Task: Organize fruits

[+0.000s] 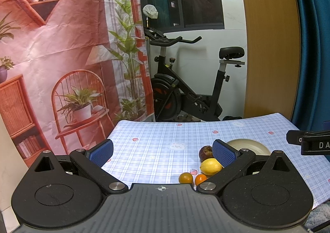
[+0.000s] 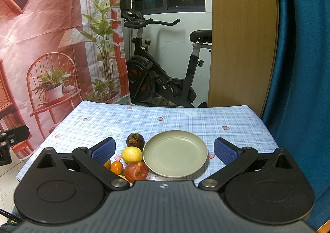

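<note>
An empty beige plate (image 2: 175,153) lies on the checked tablecloth (image 2: 160,117). Left of it sit a mangosteen (image 2: 135,140), a lemon (image 2: 132,154), a red apple (image 2: 136,171) and two small oranges (image 2: 116,167), with a yellow fruit partly hidden below them. My right gripper (image 2: 164,149) is open above the plate's near side, empty. My left gripper (image 1: 163,152) is open and empty over the table's left part; the mangosteen (image 1: 205,153), lemon (image 1: 210,167) and oranges (image 1: 185,177) lie by its right finger, the plate (image 1: 250,147) behind it.
An exercise bike (image 2: 163,74) stands beyond the table's far edge. A printed backdrop (image 2: 51,37) hangs at left, a wooden panel (image 2: 241,37) and blue curtain (image 2: 299,68) at right. The other gripper's body shows at the left edge (image 2: 12,138).
</note>
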A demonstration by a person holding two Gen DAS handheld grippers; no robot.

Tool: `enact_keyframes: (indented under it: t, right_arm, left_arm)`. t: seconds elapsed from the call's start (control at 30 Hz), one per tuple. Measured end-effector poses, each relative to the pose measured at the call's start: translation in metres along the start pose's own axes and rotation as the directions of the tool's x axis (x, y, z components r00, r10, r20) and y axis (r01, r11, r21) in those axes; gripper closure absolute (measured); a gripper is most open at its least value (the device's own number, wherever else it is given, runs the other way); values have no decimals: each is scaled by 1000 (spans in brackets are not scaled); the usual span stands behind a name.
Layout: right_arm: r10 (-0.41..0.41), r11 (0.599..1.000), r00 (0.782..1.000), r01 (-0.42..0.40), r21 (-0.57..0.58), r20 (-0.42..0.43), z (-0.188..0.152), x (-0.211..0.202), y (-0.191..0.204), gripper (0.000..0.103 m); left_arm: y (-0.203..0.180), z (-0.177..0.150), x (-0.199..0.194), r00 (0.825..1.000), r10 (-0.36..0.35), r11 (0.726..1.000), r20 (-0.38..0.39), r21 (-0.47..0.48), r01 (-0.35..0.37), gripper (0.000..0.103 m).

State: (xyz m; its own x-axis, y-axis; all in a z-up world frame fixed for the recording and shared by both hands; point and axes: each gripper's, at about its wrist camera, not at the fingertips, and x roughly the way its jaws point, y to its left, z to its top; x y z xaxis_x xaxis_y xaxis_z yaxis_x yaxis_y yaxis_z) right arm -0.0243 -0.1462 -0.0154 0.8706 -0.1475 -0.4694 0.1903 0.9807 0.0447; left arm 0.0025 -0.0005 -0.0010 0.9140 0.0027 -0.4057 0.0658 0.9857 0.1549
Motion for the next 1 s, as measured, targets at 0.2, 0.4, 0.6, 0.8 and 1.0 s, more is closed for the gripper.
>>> enact_keyframes:
  t: [0.2,0.4,0.6,0.8,1.0]
  right_arm:
    - [-1,1000,1000,1,0,1,0,0,0,0]
    - [-1,1000,1000,1,0,1,0,0,1,0]
    - [-1,1000,1000,1,0,0,0,0,1,0]
    - [-1,1000,1000,1,0,0,0,0,1,0]
    - [-2,1000,1000,2,0,1,0,0,1,0]
  left_arm:
    - [0,-1,1,1000,-3,1000,0,0,3,0]
    - [0,-1,1,1000,-4,1000,-2,0,4,0]
    - [0,-1,1,1000,-4,1000,-2,0,4,0]
    - [-1,-2,2,1000,-5,1000,-3,-1,5,0]
    - [-1,-3,2,1000,-5,1000,-4,-1,5,0]
